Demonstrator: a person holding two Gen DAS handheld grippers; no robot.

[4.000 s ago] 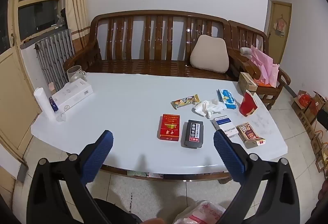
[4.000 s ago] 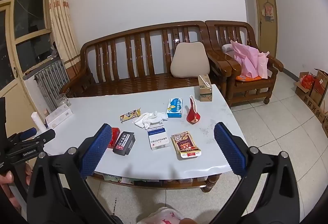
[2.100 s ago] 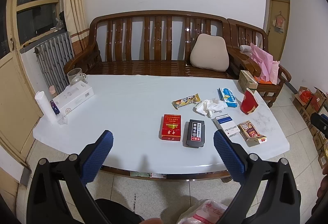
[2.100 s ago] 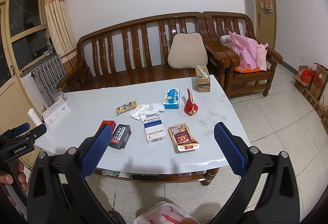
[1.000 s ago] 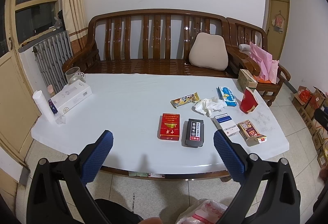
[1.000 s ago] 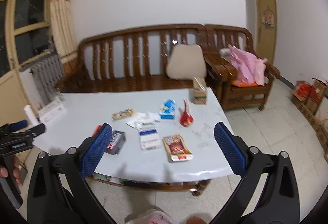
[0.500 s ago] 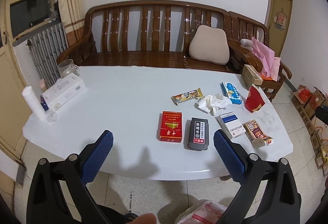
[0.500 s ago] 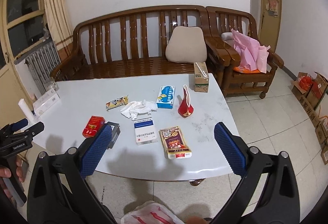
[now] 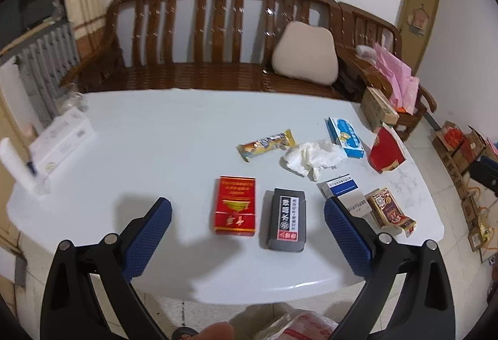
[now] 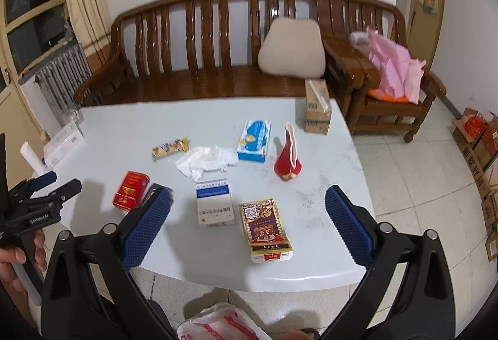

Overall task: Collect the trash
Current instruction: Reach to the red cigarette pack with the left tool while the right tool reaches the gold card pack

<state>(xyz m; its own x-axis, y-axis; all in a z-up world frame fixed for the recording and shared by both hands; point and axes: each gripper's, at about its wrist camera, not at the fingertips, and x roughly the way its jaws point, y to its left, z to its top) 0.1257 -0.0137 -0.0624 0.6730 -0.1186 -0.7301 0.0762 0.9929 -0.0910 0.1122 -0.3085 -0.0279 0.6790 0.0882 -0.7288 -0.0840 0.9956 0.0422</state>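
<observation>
Trash lying on desk (image 9: 155, 137), both grippers empty.
You're holding left hand-held gripper (image 9: 247, 217) and right hand-held gripper (image 10: 247, 206) spread wide above red pack (image 9: 235, 204), tissue (image 10: 205, 161).

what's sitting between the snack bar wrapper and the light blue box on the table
A crumpled white tissue lies between the snack bar wrapper and the light blue box, its right edge nearly reaching the box. Both wrist views show it.
</observation>
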